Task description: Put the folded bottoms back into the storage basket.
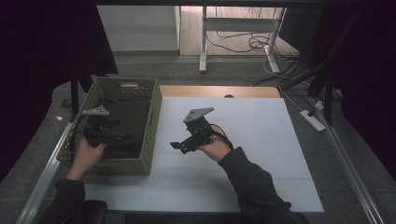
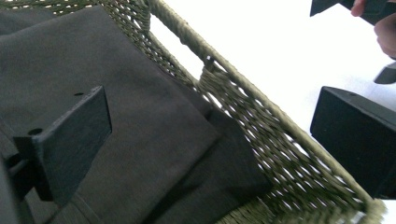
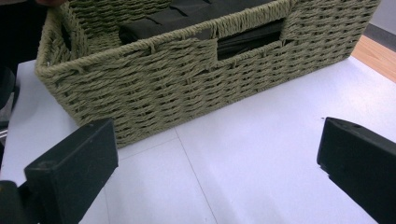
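An olive woven basket (image 1: 155,109) stands on the left of the white table (image 1: 261,154); folded dark cloth (image 1: 127,119) lies inside it. My left gripper (image 1: 119,136) hovers over the basket's near part, open. In the left gripper view its (image 2: 210,140) jaws stand wide apart, one before the cloth (image 2: 154,116), the other past the basket's wall (image 2: 243,107). My right gripper (image 1: 180,146) is held above the table just right of the basket, pointing at it. It (image 3: 215,168) is open and empty, facing the basket's side (image 3: 187,93) and its handle slot.
A wooden strip (image 1: 219,91) edges the table's far side. Beyond it are desk legs (image 1: 203,42) and cables on the floor, with a power strip (image 1: 313,120) at the right. A metal rail (image 1: 42,182) runs along the table's left.
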Motion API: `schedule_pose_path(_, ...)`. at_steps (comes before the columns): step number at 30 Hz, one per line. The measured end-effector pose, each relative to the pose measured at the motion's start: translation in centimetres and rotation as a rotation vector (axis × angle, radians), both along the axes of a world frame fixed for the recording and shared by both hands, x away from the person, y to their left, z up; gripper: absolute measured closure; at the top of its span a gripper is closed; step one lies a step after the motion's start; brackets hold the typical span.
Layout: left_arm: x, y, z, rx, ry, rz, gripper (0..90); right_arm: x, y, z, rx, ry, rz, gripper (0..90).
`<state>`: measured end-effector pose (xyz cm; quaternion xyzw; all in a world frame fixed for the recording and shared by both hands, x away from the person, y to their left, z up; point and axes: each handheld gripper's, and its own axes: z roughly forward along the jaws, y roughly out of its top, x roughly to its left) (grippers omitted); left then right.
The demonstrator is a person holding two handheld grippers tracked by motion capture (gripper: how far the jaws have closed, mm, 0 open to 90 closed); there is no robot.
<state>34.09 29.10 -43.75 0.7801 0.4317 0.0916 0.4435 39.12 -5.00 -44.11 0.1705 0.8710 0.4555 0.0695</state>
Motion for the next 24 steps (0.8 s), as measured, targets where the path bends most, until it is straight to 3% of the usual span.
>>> schedule_pose_path(3,-1.0,0.0,0.1,-0.004,-0.007,0.005,0.0,-0.2,-0.3,-0.2,0.013,0.003,0.004,0.0)
schedule_pose_path(8,-2.4,-0.3,0.1,-0.007,-0.013,-0.007,0.0,-0.6,-0.6,-0.7,-0.024,-0.013,0.006,0.0)
schedule_pose_path(15,-4.3,-0.6,0.0,0.000,-0.016,-0.017,0.0,-0.9,-1.3,-1.2,-0.034,0.001,-0.007,0.0)
schedule_pose_path(24,-7.5,-0.8,-0.6,-0.031,-0.018,-0.016,0.4,-1.1,-2.3,-1.6,-0.038,0.037,-0.033,0.0)
